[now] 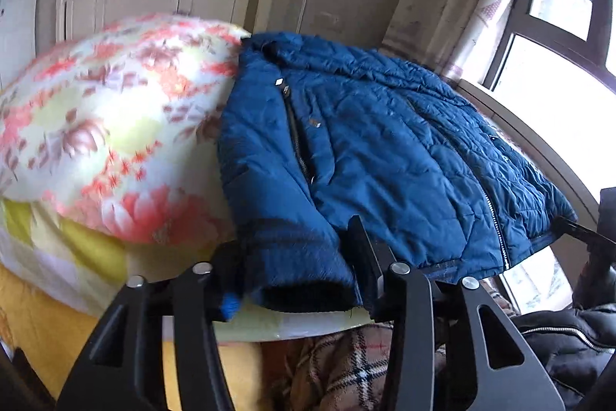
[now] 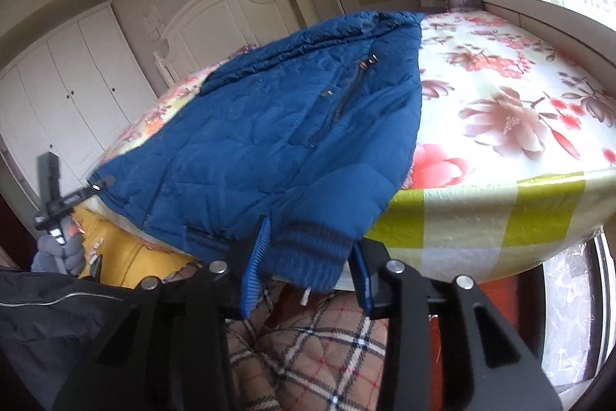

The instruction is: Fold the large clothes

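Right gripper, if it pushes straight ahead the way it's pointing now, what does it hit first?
The ribbed sleeve cuff of the blue jacket, which already sits between the open fingers of the right gripper; depth is hard to judge.

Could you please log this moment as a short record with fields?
garment: blue padded jacket, laid flat, zip closed
surface: bed with floral sheet
left claw: open, astride one sleeve cuff
right claw: open, astride the other ribbed cuff
beside jacket: floral pillow
fold status: not yet folded
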`<action>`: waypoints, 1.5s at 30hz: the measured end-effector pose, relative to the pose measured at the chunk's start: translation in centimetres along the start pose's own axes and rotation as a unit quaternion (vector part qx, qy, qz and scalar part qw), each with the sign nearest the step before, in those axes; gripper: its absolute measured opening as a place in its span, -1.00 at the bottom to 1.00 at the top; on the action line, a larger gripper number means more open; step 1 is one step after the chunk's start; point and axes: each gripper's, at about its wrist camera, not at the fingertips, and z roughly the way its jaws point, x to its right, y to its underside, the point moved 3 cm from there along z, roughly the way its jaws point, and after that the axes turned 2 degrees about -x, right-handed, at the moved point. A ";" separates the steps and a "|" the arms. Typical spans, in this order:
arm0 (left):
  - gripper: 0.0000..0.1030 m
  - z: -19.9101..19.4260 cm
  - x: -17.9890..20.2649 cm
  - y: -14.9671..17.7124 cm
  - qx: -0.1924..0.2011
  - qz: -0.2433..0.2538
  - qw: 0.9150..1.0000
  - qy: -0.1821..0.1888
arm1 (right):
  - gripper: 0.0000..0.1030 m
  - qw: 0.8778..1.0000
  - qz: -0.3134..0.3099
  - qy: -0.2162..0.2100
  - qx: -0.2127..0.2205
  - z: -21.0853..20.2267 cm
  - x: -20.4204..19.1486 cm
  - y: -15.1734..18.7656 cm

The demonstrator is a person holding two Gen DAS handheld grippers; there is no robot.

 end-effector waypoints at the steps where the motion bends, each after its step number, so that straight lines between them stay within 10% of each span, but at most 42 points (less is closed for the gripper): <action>1: -0.22 0.1 -0.2 -0.1 0.003 -0.006 1.000 0.007 | -0.22 1.000 0.000 -0.013 0.009 -0.4 -0.2 -0.2; 6: -0.18 0.3 -0.2 -1.1 0.021 -0.013 1.000 0.017 | 0.15 0.999 0.006 -0.011 0.037 0.0 0.1 -1.8; 10: 0.43 2.1 -0.3 -1.6 0.015 -0.016 1.000 0.020 | 0.31 0.999 0.024 0.021 0.031 1.9 1.0 -2.0; 12: 0.43 2.5 0.5 -1.7 0.011 -0.003 1.000 0.011 | 0.26 0.999 0.016 0.024 0.029 2.0 0.7 -2.1; 19: -0.59 1.1 -0.2 -1.5 0.020 -0.011 1.000 0.013 | -0.57 0.998 0.014 0.049 0.031 1.8 0.6 -1.4; 30: -0.64 -12.1 0.5 0.9 0.078 -0.068 0.981 0.164 | -0.68 0.994 0.011 -0.062 0.084 -10.0 -4.1 0.8; 36: -0.62 -11.7 1.0 -8.4 0.094 -0.104 0.970 0.201 | -0.68 0.990 0.002 -0.064 0.128 -11.3 -6.2 -6.9; 42: -0.58 3.6 0.0 -23.4 0.011 -0.173 0.980 0.100 | -0.64 0.994 0.067 -0.011 0.080 0.5 -0.4 -21.6; 45: -0.54 10.6 -1.9 -26.4 -0.030 -0.217 0.974 0.064 | -0.28 0.986 0.160 -0.019 0.036 7.7 5.3 -25.9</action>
